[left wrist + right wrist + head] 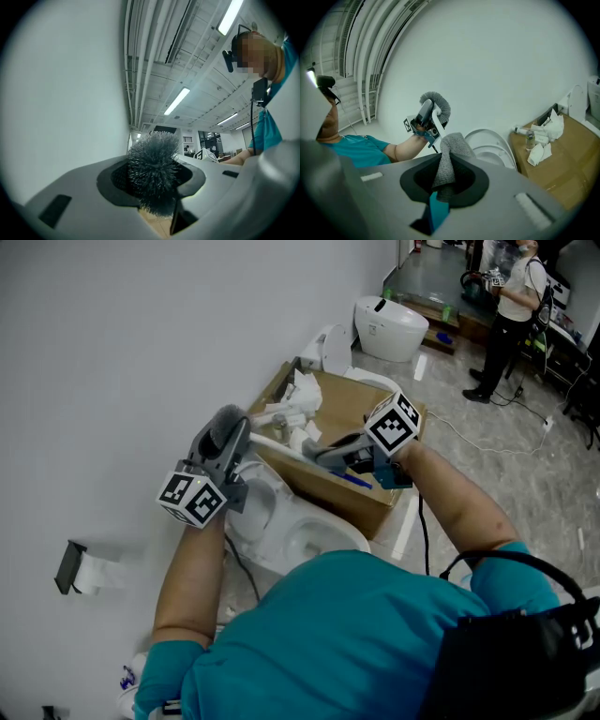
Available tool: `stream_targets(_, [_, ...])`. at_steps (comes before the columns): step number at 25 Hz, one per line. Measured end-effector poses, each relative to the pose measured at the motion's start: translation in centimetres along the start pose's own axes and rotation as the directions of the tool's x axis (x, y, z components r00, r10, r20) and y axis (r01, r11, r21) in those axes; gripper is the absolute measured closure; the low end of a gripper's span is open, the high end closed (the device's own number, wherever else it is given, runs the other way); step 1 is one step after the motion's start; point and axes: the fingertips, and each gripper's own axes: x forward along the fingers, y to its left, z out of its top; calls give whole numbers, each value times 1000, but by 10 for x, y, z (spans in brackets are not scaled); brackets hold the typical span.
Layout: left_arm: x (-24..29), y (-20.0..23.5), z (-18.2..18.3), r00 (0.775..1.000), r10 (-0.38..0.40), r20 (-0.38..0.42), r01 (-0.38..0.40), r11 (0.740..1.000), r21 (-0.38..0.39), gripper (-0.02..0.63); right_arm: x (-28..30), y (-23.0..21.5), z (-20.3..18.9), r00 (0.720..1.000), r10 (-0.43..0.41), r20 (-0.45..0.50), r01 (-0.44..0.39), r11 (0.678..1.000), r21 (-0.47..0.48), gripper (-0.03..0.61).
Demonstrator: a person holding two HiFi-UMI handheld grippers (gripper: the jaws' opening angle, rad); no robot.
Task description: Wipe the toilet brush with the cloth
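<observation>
My left gripper [228, 435] is shut on the toilet brush. The brush's grey bristle head [154, 171] fills the gap between the jaws in the left gripper view. From the right gripper view the brush [437, 104] shows raised in front of the white wall, its white handle curving down past the left gripper [423, 120]. My right gripper [330, 455] is shut on a grey cloth [449, 159], which stands up in a fold from between the jaws. In the head view the cloth [341, 448] hangs a short way right of the brush, apart from it.
A white toilet bowl [281, 521] lies below both grippers. Behind it a cardboard box [361, 409] carries crumpled white papers and a bottle. The white wall runs along the left, with a toilet roll [89, 573] on it. Another toilet [389, 324] and a standing person [511, 306] are farther back.
</observation>
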Motion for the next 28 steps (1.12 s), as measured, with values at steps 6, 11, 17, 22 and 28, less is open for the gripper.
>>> stream_targets(6, [-4, 3, 6, 1000, 15, 13, -15, 1000, -10, 440, -5, 2, -9, 1000, 4, -22, -4, 1000, 14, 552])
stream_targets(11, [-6, 6, 9, 999, 29, 21, -29, 1000, -12, 440, -8, 1, -19, 999, 6, -33, -4, 999, 32, 552])
stream_targets(17, [-10, 16, 12, 998, 51, 30, -50, 998, -25, 440, -11, 0, -25, 1000, 11, -23, -10, 998, 61, 552])
stream_targets(22, [-12, 21, 14, 997, 61, 41, -60, 998, -34, 440, -18, -3, -35, 1000, 5, -28, -3, 997, 80, 552])
stream_targets(28, [-19, 25, 19, 995, 88, 51, -86, 996, -36, 442, -28, -2, -56, 1000, 7, -24, -4, 994, 105, 552])
